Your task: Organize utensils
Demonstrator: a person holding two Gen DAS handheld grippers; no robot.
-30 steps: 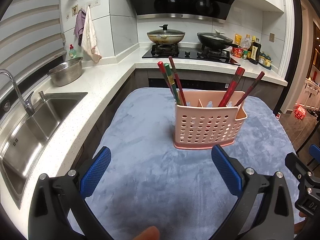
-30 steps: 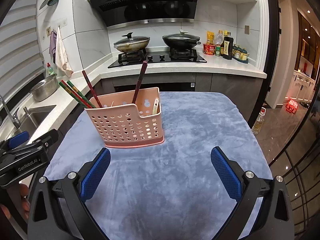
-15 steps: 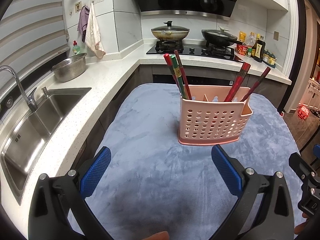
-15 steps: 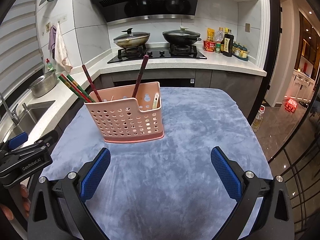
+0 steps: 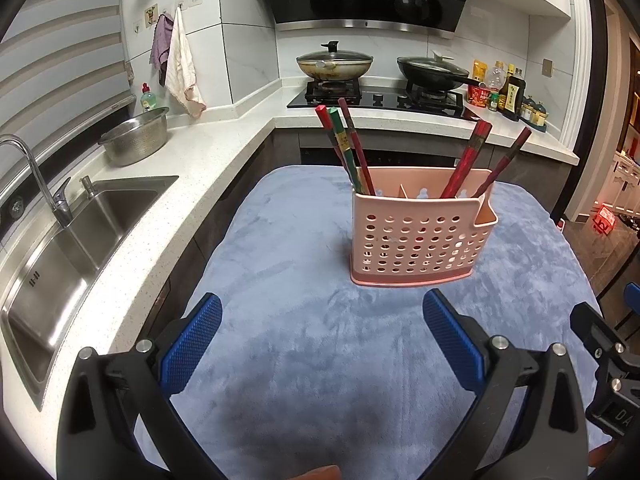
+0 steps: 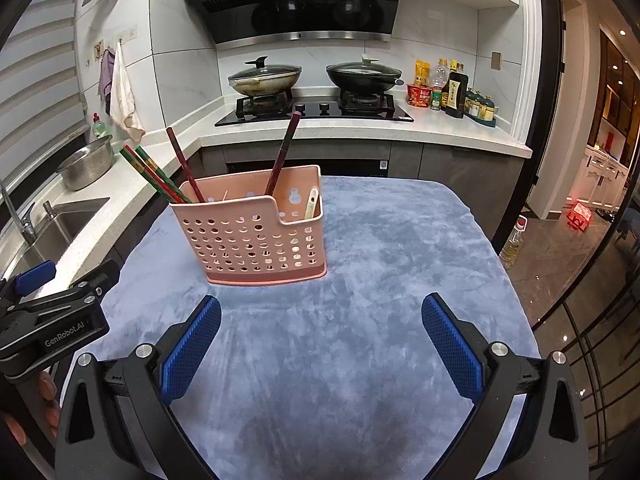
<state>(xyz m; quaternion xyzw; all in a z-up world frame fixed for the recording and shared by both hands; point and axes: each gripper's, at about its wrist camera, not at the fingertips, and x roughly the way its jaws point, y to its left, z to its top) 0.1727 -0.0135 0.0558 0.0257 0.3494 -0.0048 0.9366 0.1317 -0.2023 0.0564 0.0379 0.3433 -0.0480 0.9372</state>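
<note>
The desk [image 5: 304, 344], covered edge to edge by a blue-grey plush cloth [image 6: 380, 320], is the largest surface. Its left edge runs beside a white speckled kitchen counter [image 5: 168, 184] with a steel sink [image 5: 72, 248] set in it. Its far edge faces the dark cabinets under the gas hob [image 6: 316, 110].

A pink perforated utensil holder [image 5: 420, 236] stands upright on the cloth, toward the far edge of the desk and about midway across it. Inner dividers split it into compartments. In the left wrist view, three chopsticks [image 5: 346, 148], red and green, lean left out of the left compartment. Two dark red chopsticks [image 5: 470, 156] lean right out of the right part. In the right wrist view a pale handle [image 6: 311, 204], its kind unclear, shows in the low-fronted right-end compartment.

On the counter a steel colander bowl [image 5: 134, 140] sits behind the sink. Two lidded pans [image 6: 264, 80] rest on the hob, and bottles and jars [image 6: 452, 90] stand right of it.

The cloth between the holder and the near edge is bare, as is the strip along the right edge.

The left gripper [image 5: 322, 336] hovers above the near part of the desk, its blue-padded fingers [image 5: 192, 344] spread wide and holding nothing. The right gripper [image 6: 320, 336] hovers likewise, fingers [image 6: 450, 348] wide and empty. Both are well apart from the holder.
</note>
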